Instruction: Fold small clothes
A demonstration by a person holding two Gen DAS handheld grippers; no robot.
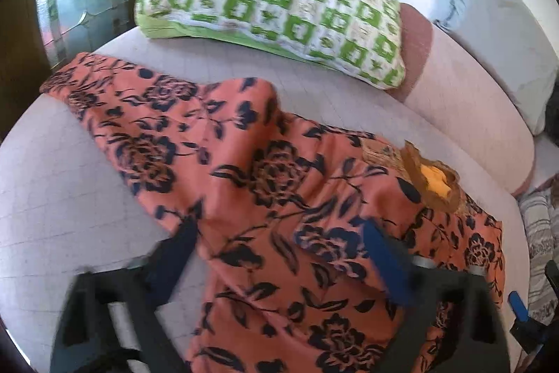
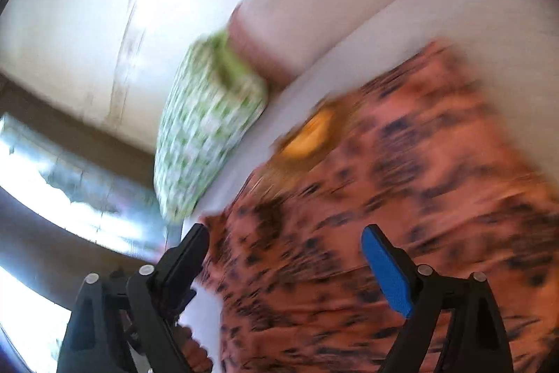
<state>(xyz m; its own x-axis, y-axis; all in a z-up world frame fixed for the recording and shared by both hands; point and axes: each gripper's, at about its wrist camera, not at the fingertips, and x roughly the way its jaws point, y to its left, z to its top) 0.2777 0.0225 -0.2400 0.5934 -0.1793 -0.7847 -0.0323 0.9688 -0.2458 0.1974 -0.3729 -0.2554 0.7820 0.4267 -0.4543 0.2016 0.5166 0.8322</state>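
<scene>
- Left tongs (image 1: 279,254): spread wide and pinching nothing, hanging low over the orange floral garment (image 1: 272,184), with cloth showing between the two fingers.
- The garment lies spread across the pale sofa seat (image 1: 63,184), neckline (image 1: 433,180) towards the right, one part reaching towards the green-and-white pillow (image 1: 279,2) at the back.
- Right tongs (image 2: 284,245): likewise spread, gripping nothing, over the blurred garment (image 2: 401,170); the pillow (image 2: 206,128) lies to its left.
</scene>
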